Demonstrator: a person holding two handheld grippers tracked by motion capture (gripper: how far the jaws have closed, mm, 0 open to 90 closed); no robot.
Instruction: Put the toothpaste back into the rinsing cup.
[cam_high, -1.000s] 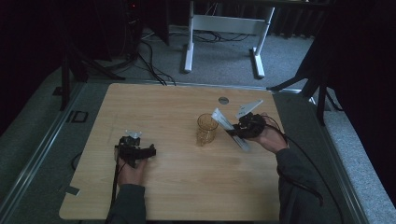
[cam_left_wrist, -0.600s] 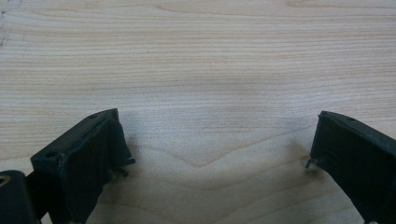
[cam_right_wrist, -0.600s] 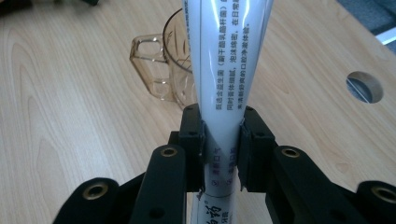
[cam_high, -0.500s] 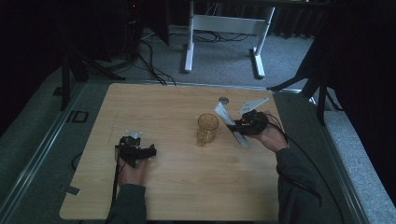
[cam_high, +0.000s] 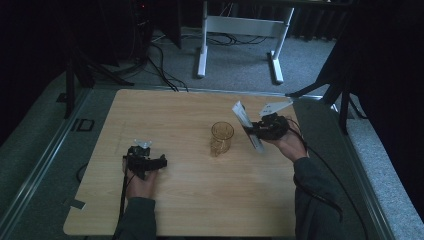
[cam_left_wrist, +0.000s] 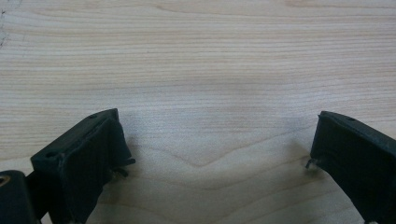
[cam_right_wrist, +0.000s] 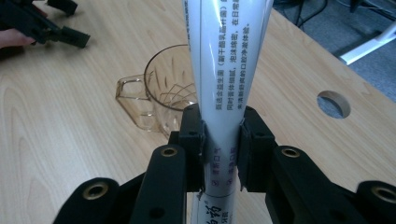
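Right gripper view shows the right claw (cam_right_wrist: 219, 140) clamped on a white tube (cam_right_wrist: 224, 84) printed with text, held tilted just beside the amber glass mug (cam_high: 221, 137) mid-worktop (cam_high: 200, 200). Likely next: tipping the tube into the mug. Left claw (cam_left_wrist: 215, 154) rests wide open and empty on the wood
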